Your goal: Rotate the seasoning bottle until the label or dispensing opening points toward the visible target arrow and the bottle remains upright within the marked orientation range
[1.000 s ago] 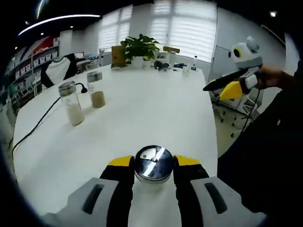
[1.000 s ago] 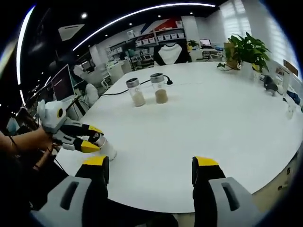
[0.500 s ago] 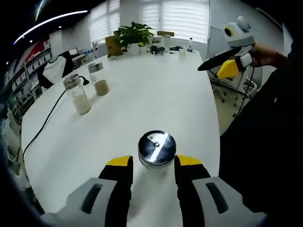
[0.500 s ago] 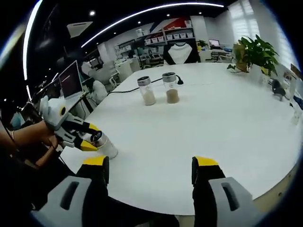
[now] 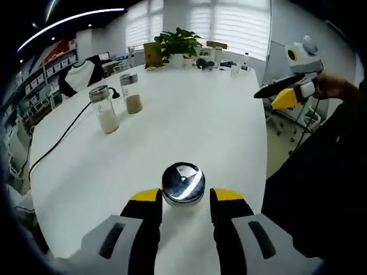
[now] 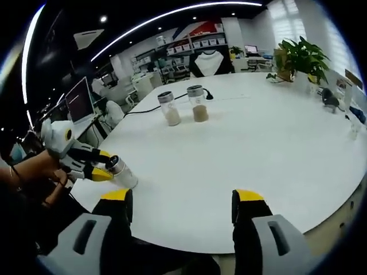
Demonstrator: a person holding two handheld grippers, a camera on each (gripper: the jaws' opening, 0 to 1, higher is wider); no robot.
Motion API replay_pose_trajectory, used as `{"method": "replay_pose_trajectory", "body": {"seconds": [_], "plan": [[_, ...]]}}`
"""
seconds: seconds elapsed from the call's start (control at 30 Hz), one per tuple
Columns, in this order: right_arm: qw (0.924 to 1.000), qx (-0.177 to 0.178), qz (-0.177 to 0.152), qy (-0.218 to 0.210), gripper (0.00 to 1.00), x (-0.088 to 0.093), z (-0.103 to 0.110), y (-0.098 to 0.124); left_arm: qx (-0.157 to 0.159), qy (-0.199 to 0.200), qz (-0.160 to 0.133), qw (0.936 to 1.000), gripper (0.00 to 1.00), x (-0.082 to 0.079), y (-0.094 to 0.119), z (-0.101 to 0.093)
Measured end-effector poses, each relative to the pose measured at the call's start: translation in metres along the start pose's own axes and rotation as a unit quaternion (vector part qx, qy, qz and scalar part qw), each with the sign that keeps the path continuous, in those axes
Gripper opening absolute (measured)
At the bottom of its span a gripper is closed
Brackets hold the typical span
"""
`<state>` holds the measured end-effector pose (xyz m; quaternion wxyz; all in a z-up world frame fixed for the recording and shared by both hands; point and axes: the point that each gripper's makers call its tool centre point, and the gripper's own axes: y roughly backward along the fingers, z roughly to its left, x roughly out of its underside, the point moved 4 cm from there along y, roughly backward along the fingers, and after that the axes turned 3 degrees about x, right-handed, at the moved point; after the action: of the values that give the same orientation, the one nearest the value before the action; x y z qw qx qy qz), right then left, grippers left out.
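Note:
The seasoning bottle (image 5: 183, 183) shows its shiny metal lid between the yellow fingertips of my left gripper (image 5: 186, 197), which is shut on it just above the white table (image 5: 189, 120). In the right gripper view the same bottle (image 6: 122, 172) leans over near the table's left edge, with the left gripper (image 6: 101, 164) clamped around its lid end and a hand behind it. My right gripper (image 6: 182, 200) is open with nothing between its jaws, at the table's near edge. It also appears at the right of the left gripper view (image 5: 276, 94), held by a hand off the table.
Two glass jars of powder (image 5: 106, 112) (image 5: 133, 97) stand at the table's left side, also seen as jars (image 6: 169, 109) (image 6: 198, 104). A black cable (image 5: 63, 137) runs beside them. A potted plant (image 5: 180, 43) and small items sit at the far end. Office chairs and a monitor (image 6: 77, 98) surround the table.
The bottle stays in my left gripper, but its lid has turned: the slot seen on top earlier no longer faces the camera. Both views have shifted slightly with the hands.

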<state>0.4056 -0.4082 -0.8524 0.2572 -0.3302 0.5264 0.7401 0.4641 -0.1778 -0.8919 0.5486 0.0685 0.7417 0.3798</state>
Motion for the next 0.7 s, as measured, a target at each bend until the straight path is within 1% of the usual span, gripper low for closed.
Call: {"method": "replay_pose_trajectory", "body": {"seconds": [0.03, 0.1, 0.3, 0.4, 0.43, 0.47, 0.57, 0.6, 0.67, 0.7], "plan": [[1.0, 0.002, -0.001, -0.001, 0.7, 0.0, -0.001, 0.001, 0.004, 0.009, 0.002, 0.9999, 0.36, -0.001, -0.003, 0.0], [1.0, 0.004, -0.001, -0.003, 0.7, 0.001, -0.002, 0.002, 0.011, 0.005, 0.001, 0.9999, 0.36, -0.005, -0.008, -0.001], [0.9999, 0.012, -0.002, -0.01, 0.7, 0.005, -0.008, 0.008, 0.034, -0.026, 0.008, 0.9991, 0.4, -0.02, -0.023, -0.013], [0.9998, 0.016, 0.0, -0.013, 0.7, 0.007, -0.01, 0.009, 0.054, -0.043, 0.003, 0.9976, 0.43, -0.029, -0.033, -0.021], [0.9997, 0.018, -0.002, -0.017, 0.7, 0.007, -0.01, 0.01, 0.064, -0.052, 0.006, 0.9966, 0.43, -0.031, -0.037, -0.026], [0.9997, 0.018, -0.002, -0.018, 0.7, 0.007, -0.011, 0.011, 0.068, -0.062, 0.009, 0.9957, 0.43, -0.033, -0.041, -0.029], [0.9996, 0.02, -0.002, -0.019, 0.7, 0.008, -0.013, 0.011, 0.073, -0.073, 0.014, 0.9945, 0.43, -0.033, -0.049, -0.039], [0.9996, 0.02, -0.001, -0.02, 0.7, 0.008, -0.013, 0.011, 0.072, -0.075, 0.015, 0.9944, 0.43, -0.033, -0.05, -0.04], [0.9996, 0.02, -0.002, -0.021, 0.7, 0.008, -0.013, 0.012, 0.05, -0.081, 0.024, 0.9952, 0.41, -0.03, -0.052, -0.039], [0.9996, 0.02, -0.002, -0.02, 0.7, 0.007, -0.014, 0.012, 0.023, -0.086, 0.037, 0.9954, 0.42, -0.025, -0.052, -0.034]]}}
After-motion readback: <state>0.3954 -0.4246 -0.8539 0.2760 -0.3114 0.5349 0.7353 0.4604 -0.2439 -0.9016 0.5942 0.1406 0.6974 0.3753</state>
